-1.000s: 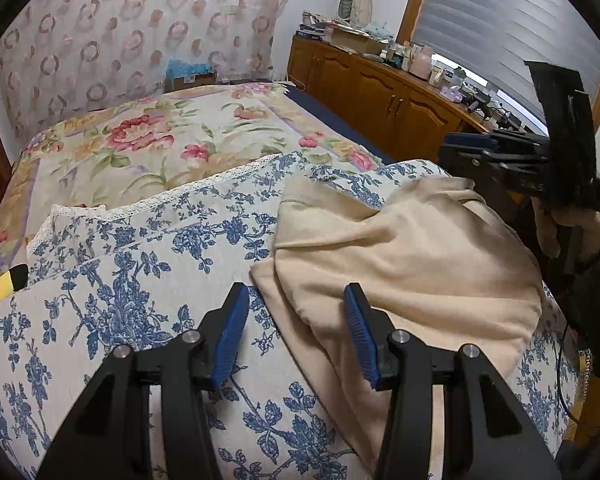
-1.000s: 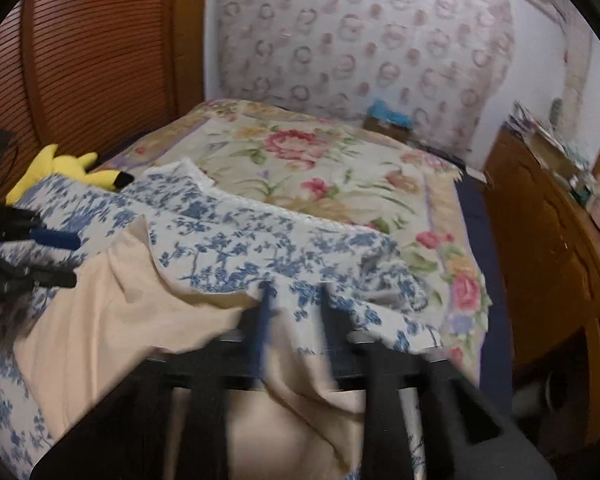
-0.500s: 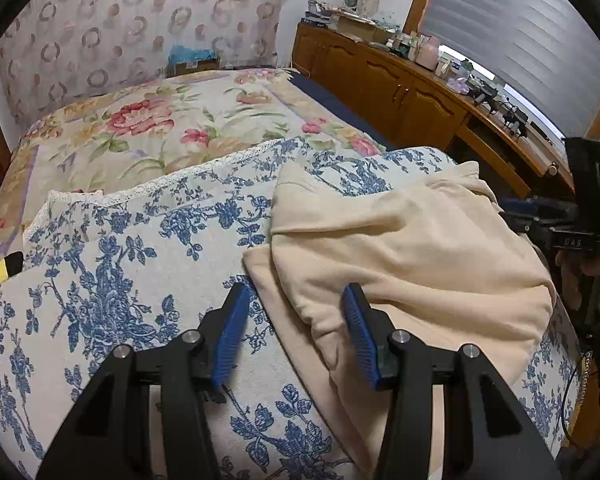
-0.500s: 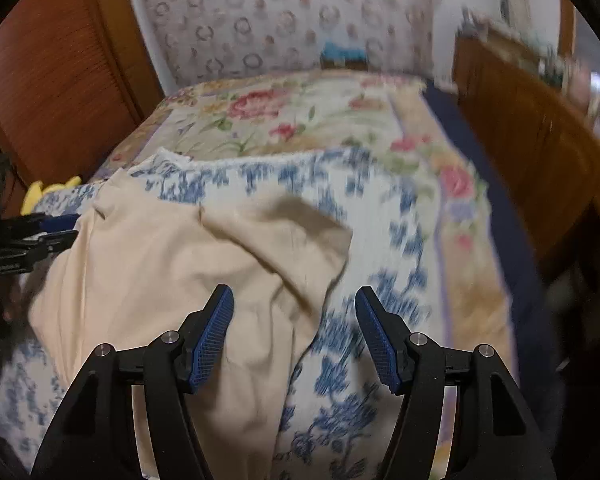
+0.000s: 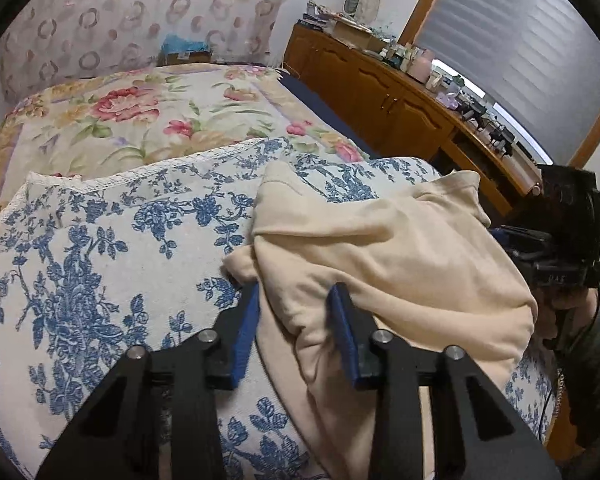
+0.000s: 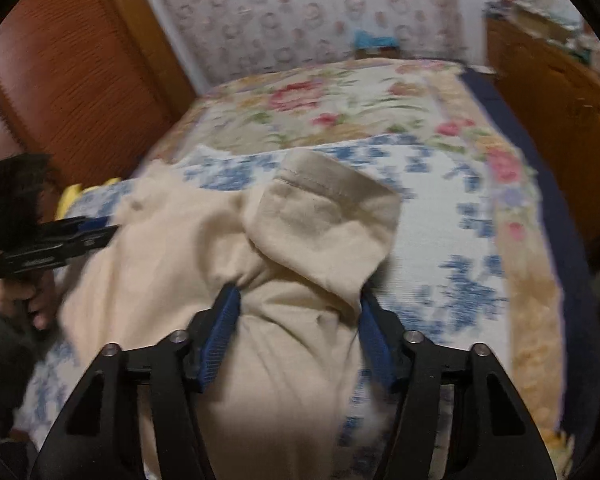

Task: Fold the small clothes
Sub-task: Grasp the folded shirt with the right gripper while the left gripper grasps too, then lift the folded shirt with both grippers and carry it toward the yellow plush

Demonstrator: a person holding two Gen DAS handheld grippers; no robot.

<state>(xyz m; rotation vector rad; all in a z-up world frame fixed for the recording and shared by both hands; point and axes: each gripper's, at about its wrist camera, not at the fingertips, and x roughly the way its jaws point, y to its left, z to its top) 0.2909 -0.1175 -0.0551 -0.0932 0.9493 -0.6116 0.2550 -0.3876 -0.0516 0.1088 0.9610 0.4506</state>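
Note:
A cream garment (image 5: 380, 264) lies crumpled on a blue-flowered blanket (image 5: 80, 280) on the bed. My left gripper (image 5: 294, 290) is at its near left edge. Its jaws are closing, with a fold of the cloth bunched between the blue pads (image 5: 244, 332). In the right wrist view the garment (image 6: 172, 264) has a folded-over flap with a stitched hem. My right gripper (image 6: 299, 292) straddles the cloth below that flap, jaws wide and closing, with cloth between them. Each gripper also shows in the other's view: the right gripper (image 5: 556, 268) and the left gripper (image 6: 52, 240), each in a hand.
A rose-patterned bedspread (image 5: 140, 120) covers the far half of the bed. A wooden cabinet (image 5: 380, 96) with clutter on top runs along the right side. A louvred wooden panel (image 6: 80, 80) stands on the left, with a yellow plush toy (image 6: 70, 196) beside it.
My left jaws have narrowed onto the garment's fold. The right gripper has rolled, dropped to the cloth and now straddles it below the flap.

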